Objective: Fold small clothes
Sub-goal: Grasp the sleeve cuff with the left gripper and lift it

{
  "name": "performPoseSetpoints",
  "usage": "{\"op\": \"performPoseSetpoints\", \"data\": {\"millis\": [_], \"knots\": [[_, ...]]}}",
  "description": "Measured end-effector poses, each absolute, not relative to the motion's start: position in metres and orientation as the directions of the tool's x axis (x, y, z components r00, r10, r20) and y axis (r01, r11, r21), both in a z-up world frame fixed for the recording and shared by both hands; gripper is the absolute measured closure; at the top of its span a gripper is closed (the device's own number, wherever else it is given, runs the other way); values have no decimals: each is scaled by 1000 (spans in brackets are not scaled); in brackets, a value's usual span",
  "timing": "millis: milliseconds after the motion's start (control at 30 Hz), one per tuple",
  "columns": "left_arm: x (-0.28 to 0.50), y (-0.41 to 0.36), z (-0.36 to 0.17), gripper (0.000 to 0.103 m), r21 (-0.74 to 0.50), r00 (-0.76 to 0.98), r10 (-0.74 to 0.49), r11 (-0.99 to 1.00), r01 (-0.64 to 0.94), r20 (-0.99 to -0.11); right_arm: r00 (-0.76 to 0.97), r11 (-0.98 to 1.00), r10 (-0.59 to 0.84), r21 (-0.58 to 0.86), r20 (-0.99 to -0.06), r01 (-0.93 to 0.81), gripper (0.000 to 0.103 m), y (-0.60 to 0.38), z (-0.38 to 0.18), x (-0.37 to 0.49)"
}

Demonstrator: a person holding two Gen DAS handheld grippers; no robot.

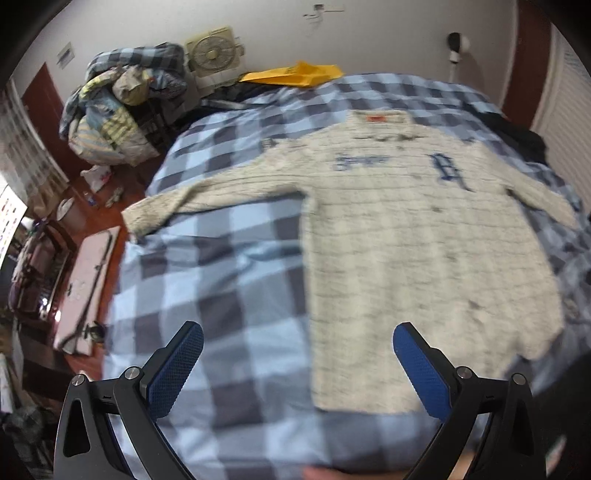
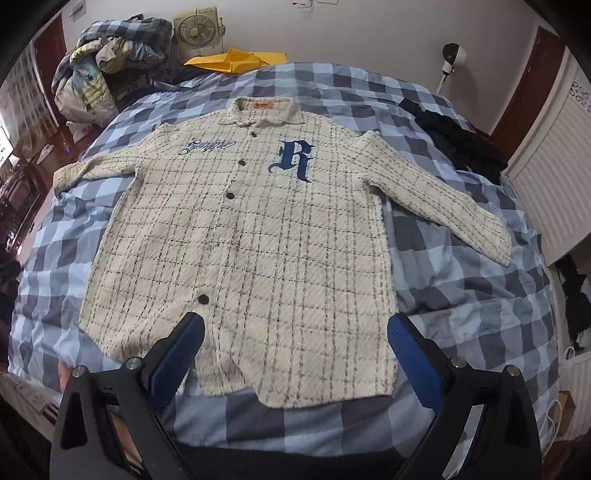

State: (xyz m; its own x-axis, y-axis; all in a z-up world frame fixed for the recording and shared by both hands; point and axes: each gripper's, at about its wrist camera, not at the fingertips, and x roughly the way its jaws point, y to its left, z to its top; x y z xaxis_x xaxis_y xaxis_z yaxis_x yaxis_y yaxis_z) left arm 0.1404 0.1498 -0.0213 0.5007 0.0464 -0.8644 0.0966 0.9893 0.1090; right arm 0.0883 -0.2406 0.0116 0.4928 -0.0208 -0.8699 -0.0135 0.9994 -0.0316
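Note:
A cream shirt with thin dark checks (image 2: 251,229) lies spread flat, front up, on the bed, with both sleeves out, dark buttons and a blue letter R (image 2: 293,160) on the chest. It also shows, blurred, in the left wrist view (image 1: 413,236). My right gripper (image 2: 295,354) is open and empty above the shirt's bottom hem. My left gripper (image 1: 299,363) is open and empty above the shirt's lower left corner and the quilt beside it.
The bed has a blue and grey checked quilt (image 2: 461,295). A dark garment (image 2: 461,140) lies at its far right. A yellow cloth (image 2: 232,59) lies at the head. A pile of bedding (image 2: 103,66) and a fan (image 2: 195,31) stand at the far left. The floor on the left is cluttered (image 1: 85,266).

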Motion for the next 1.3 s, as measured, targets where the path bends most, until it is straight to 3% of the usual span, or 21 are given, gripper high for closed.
{"op": "performPoseSetpoints", "data": {"millis": [300, 467, 533, 633, 867, 900, 967, 1000, 1033, 1133, 1300], "knots": [[263, 309, -90, 0, 72, 369, 146, 976, -207, -918, 445, 999, 37, 29, -895, -24, 5, -233, -35, 125], [317, 416, -128, 0, -300, 372, -105, 803, -515, -922, 425, 999, 34, 19, -904, -39, 5, -232, -54, 130], [334, 442, -141, 1, -364, 403, -126, 716, -595, -906, 413, 1000, 16, 5, -911, -27, 5, -235, -60, 135], [358, 465, -154, 10, -381, 428, -98, 658, -649, -899, 397, 1000, -25, -29, -918, -3, 5, -237, -67, 141], [399, 508, -203, 17, -390, 397, -97, 496, -776, -913, 386, 996, -78, -86, -919, -5, 5, -230, -77, 151], [402, 510, -207, 22, -382, 390, -92, 494, -781, -916, 379, 996, -83, -93, -922, -9, 5, -229, -80, 153], [412, 510, -217, 46, -342, 353, -78, 508, -791, -932, 366, 995, -87, -99, -927, -16, 5, -228, -84, 155], [413, 512, -219, 63, -330, 343, -71, 509, -795, -937, 359, 995, -89, -103, -929, -19, 5, -227, -86, 156], [413, 515, -220, 71, -332, 347, -64, 495, -803, -936, 357, 994, -91, -105, -930, -20, 5, -226, -87, 157], [408, 517, -209, 84, -345, 388, -14, 488, -802, -922, 361, 993, -99, -114, -927, -20, 5, -225, -87, 157], [398, 511, -168, 87, -346, 447, 75, 524, -778, -891, 374, 994, -105, -113, -921, 1, 5, -230, -83, 155]]}}
